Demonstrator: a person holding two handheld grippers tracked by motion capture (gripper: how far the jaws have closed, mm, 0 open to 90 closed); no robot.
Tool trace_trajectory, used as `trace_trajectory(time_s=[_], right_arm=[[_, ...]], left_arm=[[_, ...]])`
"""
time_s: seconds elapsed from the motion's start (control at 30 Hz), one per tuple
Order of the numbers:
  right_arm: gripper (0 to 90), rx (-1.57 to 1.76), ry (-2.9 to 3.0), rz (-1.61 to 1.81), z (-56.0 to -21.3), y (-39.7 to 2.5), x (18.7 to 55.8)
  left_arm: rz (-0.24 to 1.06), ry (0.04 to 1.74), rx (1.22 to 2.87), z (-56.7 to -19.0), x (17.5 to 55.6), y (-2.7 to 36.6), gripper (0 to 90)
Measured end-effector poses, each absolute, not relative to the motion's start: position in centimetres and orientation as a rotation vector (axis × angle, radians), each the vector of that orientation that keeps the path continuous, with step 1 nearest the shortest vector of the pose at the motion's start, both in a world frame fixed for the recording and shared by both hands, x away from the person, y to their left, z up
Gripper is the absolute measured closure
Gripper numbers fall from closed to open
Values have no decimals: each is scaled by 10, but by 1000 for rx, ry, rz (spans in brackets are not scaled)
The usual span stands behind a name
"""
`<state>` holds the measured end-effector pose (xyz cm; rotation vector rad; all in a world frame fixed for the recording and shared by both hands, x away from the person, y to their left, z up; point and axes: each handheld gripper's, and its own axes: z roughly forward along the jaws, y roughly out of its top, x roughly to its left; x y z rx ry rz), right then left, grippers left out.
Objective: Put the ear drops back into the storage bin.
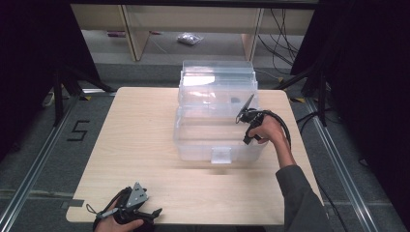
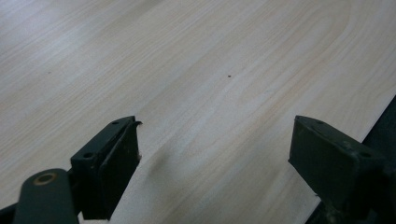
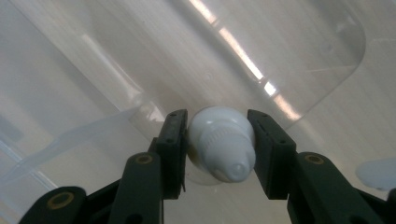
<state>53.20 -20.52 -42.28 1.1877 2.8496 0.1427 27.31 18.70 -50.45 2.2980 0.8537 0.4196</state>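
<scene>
Not much to read here: the only writing I can make out is a black "5" (image 1: pixel 77 130) marked on the grey floor (image 1: pixel 34 159) just off the left edge of the surface (image 1: pixel 140 145), and the white bottle (image 3: pixel 223 142) shows no label or brand from this angle, just a ribbed white cap end with a rounded tip. The right claw (image 3: pixel 218 140) is clamped on that bottle, one jaw on each side of the cap end, and it's hanging over the inside of the clear plastic bin (image 1: pixel 193 140), near the bin's right wall. In the high view the right claw (image 1: pixel 249 121) sits at the bin's right side with the hand wrapped around it. The bin stands toward the far right of the surface, its clear lid (image 1: pixel 217 79) flipped up at the back and a little latch tab (image 1: pixel 221 155) on its front wall. The left claw (image 1: pixel 145 212) rests down at the near-left edge of the surface, jaws spread wide with nothing between them, just bare light wood grain underneath. The surface is a pale wood-look top. The room's dim, with black curtains on both sides, metal rails on the floor, cables at the far right, and a small plastic bag (image 1: pixel 189 38) lying on the floor at the back.
</scene>
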Motion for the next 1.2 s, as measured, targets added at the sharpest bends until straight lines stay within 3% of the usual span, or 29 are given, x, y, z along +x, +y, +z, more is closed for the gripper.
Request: trace_trajectory(time_s=[0.9, 1.03, 1.2], right_arm=[[594, 1172, 2870, 68, -426, -206, 532], [524, 1232, 2859, 105, -421, -204, 530], [369, 1280, 2837, 150, -414, -205, 527]], left_arm=[[427, 839, 2306, -504, 273, 187, 154], [420, 854, 2297, -504, 273, 187, 153], [419, 853, 2299, -505, 273, 187, 154]])
